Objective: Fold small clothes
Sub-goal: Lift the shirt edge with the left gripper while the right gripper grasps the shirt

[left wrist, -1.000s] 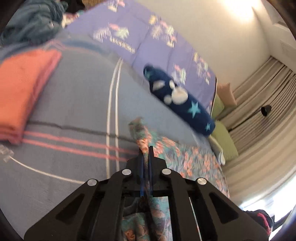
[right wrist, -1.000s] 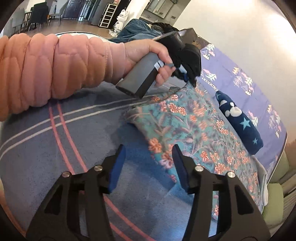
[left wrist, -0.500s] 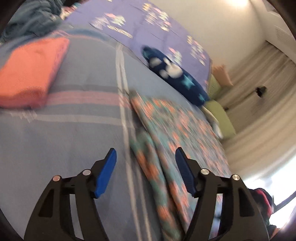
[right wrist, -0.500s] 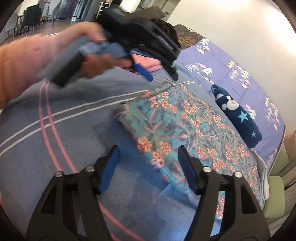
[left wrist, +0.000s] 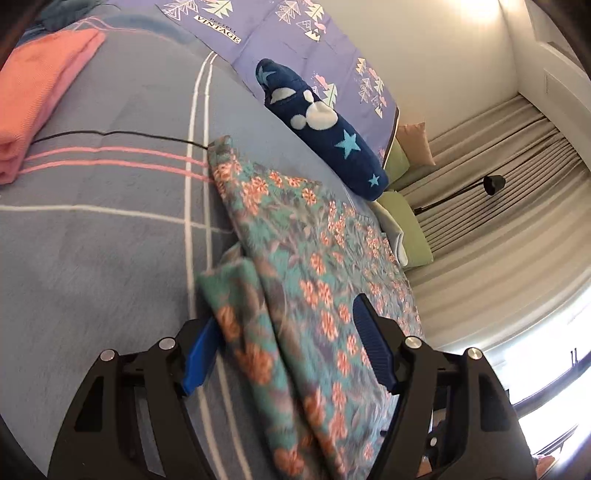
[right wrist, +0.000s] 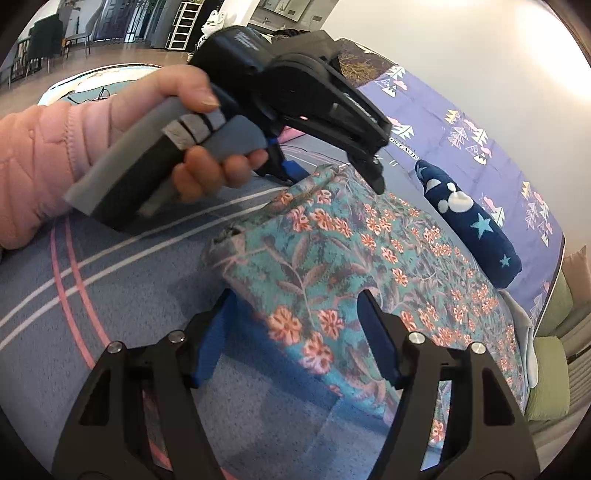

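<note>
Nearest in the left wrist view, the left gripper [left wrist: 284,347] is standing wide, its jaws having just been opening, with a loose fold of the floral garment [left wrist: 306,280] lying between the blue pads [left wrist: 199,350] but not pinched by them. In the right wrist view the right gripper [right wrist: 291,336] is likewise spread wide, straddling the near corner of the same floral garment [right wrist: 369,266] without pressing on it. The cloth is lying flat on the blue-grey striped bedspread [left wrist: 92,240], stretching away from both tools, its long axis running from the grippers toward the far green cushions [left wrist: 402,221]. Judged from both views, each gripper is sitting at one end of the garment's near short edge, so neither is clearly the nearer; the coming fold is likely turning on carrying that edge forward along the long axis. In the right view a hand [right wrist: 184,140] in a pink quilted sleeve [right wrist: 33,170] is holding the left tool's grey handle just above the cloth's far corner. Farther off, a thin black cable [left wrist: 118,133] is crossing the bedspread toward a folded pink cloth [left wrist: 40,96]. Beyond the garment a navy plush roll [left wrist: 325,129] with stars is lying against a purple sheet [left wrist: 280,33] printed with little trees, on which the word "VINTAGE" is readable; the smaller line above it is too fine to make out.
</note>
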Demonstrator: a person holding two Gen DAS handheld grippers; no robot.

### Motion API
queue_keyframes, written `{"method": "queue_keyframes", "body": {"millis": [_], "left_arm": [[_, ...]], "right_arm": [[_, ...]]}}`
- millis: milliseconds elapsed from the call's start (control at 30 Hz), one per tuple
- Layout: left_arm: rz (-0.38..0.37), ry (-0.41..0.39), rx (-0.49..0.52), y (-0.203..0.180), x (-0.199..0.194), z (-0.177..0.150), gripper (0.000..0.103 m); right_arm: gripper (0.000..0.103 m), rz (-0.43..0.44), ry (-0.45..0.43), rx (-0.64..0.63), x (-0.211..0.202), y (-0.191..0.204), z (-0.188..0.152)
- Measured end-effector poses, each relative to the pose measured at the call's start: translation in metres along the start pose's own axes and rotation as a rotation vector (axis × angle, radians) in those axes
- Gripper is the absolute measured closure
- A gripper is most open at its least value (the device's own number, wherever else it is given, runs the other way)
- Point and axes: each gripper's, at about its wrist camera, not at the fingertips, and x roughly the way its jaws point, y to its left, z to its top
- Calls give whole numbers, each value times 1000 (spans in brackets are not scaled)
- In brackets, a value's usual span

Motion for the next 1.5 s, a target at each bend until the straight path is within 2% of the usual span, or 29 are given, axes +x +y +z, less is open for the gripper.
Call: {"method": "queue_keyframes", "body": {"millis": [133,167,200,233,267,300,333,400,467,633,867,1133,1500], "left_arm": [[37,-9,73,-9,10,2,35],[50,-12,94,-11,13,3,37],[60,-12,106,-13,16,4,45],[65,-10,105,-11,17,6,61],[69,-3,91,-8,20,9,71],[67,11,62,-3,24,13,86],[48,21,35,3,26,16,88],[52,10,47,-1,25,17,89],[90,-11,99,-15,23,15,89],[45,-59,112,-50,12,27,89],[70,-55,166,-107,23,39,89],[136,-14,171,-160,69,45,89],[232,102,262,-236,183,30,89]], "right_arm": [[36,-14,3,16,12,1,9],[38,-21,2,16,14,3,12],[41,-22,1,12,15,4,14],[55,-19,0,5,17,5,16],[79,-17,1,0,18,7,17],[88,-25,0,-1,18,7,17],[92,-32,-15,15,16,4,17],[93,-13,-54,67,6,-6,16],[93,20,-102,154,-6,-26,14],[93,38,-172,266,-31,-58,11],[93,74,-234,449,-58,-114,-9],[94,100,-258,661,-70,-180,-60],[96,102,-232,918,-71,-262,-152]]}}
